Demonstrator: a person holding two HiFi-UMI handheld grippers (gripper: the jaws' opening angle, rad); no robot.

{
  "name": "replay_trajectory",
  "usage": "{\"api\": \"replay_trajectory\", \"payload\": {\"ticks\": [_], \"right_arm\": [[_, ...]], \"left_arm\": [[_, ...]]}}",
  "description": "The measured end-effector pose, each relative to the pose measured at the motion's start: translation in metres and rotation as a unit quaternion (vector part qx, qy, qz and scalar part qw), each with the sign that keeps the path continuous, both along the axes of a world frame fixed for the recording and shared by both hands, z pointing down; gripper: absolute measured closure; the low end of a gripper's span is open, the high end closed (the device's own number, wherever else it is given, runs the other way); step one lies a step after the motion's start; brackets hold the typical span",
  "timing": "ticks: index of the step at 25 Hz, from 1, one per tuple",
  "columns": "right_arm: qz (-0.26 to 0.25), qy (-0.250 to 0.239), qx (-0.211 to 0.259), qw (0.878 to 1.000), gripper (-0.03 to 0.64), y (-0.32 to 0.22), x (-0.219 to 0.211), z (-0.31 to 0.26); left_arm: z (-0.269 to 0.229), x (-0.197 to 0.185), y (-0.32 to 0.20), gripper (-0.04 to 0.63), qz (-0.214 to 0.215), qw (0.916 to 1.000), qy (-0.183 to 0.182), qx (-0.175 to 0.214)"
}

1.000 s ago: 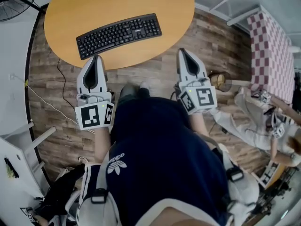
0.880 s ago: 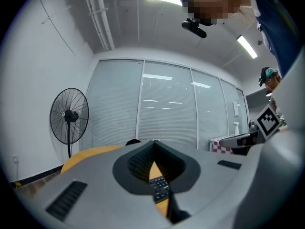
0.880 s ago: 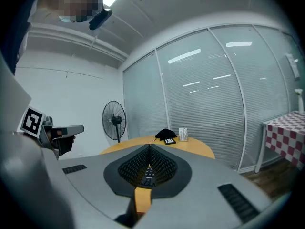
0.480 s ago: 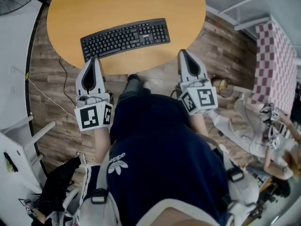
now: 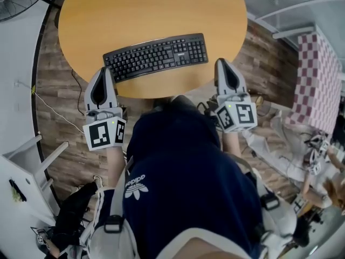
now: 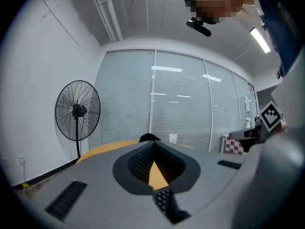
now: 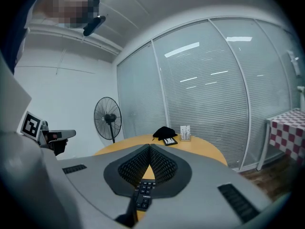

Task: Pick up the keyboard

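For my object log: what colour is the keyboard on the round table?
Black. The keyboard shows best in the head view.

The keyboard (image 5: 156, 56) is black on a honey-orange bench (image 5: 135, 9). Right of the bench hangs a red-and-white checked cloth (image 5: 318, 80), and under the bench runs a brown plank-patterned floor (image 5: 54, 69).

**Head view:** the camera sits on my head and looks steeply down onto the round surface (image 5: 151, 15), my left gripper (image 5: 102, 70) and my right gripper (image 5: 223, 62).

**Gripper views:** each camera rides close behind my fingers (image 6: 137, 162), facing almost level across the surface toward the glass wall (image 6: 181, 104).

**Overlap:** all three views share the keyboard (image 5: 156, 55); both gripper views share the fan (image 6: 77, 110).
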State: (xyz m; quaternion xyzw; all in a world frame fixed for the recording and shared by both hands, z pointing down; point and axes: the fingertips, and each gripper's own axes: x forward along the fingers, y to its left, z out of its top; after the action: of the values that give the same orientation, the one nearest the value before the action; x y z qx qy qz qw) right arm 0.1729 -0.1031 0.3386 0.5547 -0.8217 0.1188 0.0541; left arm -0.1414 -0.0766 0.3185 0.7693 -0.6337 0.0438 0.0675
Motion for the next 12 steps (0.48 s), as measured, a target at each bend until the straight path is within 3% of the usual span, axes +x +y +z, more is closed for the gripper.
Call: {"api": "replay_trajectory", "payload": {"ticks": [12], "right_arm": [[-0.001,0.007,-0.013,1.000,0.614,-0.031,-0.020,0.009]], "left_arm": [[0.016,-0.035,-0.013,0.592,-0.018,0.9997,0.008,-0.016]]}}
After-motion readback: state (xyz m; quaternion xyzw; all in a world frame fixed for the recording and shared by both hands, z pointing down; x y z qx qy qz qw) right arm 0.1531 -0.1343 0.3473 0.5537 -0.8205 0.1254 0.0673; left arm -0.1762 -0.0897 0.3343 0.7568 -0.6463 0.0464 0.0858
